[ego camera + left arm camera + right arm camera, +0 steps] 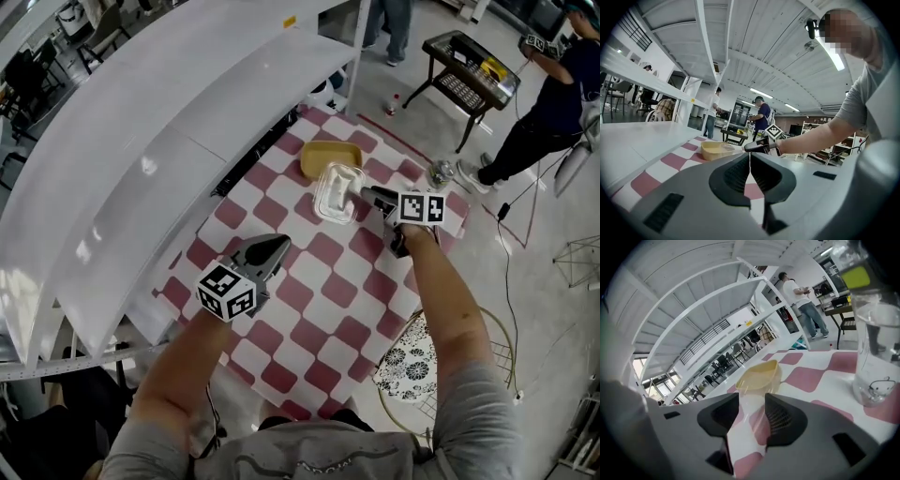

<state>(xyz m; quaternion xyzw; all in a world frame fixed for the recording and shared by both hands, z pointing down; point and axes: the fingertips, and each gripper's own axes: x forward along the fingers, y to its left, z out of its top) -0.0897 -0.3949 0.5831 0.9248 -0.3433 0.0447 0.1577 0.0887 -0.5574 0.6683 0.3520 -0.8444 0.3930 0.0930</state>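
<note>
Red-and-white checked cloth covers the counter (328,291), which sits under a long white shelf (169,141) in a big workshop hall.

Nearest the person, the left gripper (275,246) hovers over the cloth. Its fingers are clenched together with nothing between them and nothing close around them. The other things lie well ahead of these fingers and to their right.

Farther out, the right gripper (364,194) has its fingers grasping the near end of a clear plastic box (336,195). The see-through plastic fills the gap between the two fingers, and the rest of the box stretches away from their tips and rests on the cloth.

Just beyond the box, straight ahead of the right fingers, lies a shallow yellow dish (328,157). It looks to be touching or almost touching the box's far end.

Off to the right of the right fingers, near the counter's edge, a clear glass (876,357) stands upright.

Past the counter, a black cart (469,70) stands on the floor, with a person (548,103) beside it.
</note>
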